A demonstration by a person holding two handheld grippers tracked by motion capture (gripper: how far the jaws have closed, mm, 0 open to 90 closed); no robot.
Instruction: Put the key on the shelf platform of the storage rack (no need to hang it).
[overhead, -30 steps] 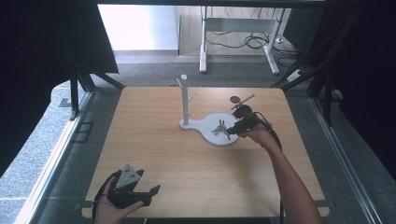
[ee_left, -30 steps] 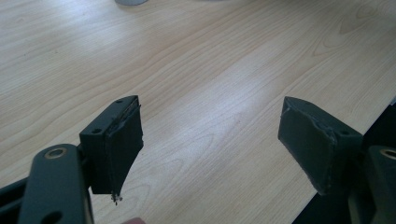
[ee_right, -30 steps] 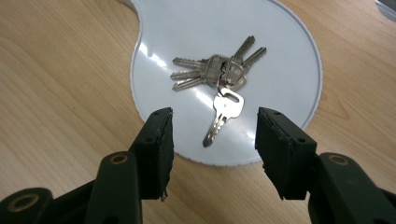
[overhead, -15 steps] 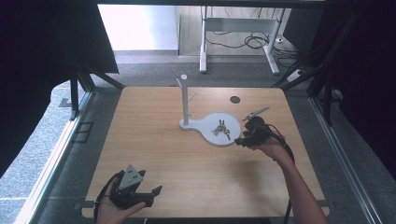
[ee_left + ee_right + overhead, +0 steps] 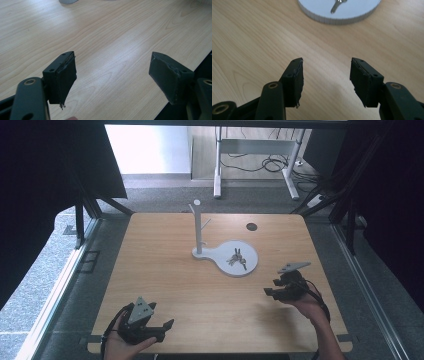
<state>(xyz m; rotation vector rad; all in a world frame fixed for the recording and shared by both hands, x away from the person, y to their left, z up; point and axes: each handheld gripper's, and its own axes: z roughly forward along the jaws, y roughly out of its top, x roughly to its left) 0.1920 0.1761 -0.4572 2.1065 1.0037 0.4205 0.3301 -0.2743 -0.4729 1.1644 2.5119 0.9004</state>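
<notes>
Both the left claw (image 5: pixel 112 75) and right claw (image 5: pixel 325 80) gape wide over grained wooden table (image 5: pixel 165 265).

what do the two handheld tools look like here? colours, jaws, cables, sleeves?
Both tools, left and right, are black, each topped by a grey three-cornered plate. Jaws are black rectangular blocks with worn pad edges and screw holes. Black cables trail back along each forearm. No sleeves visible.
</notes>
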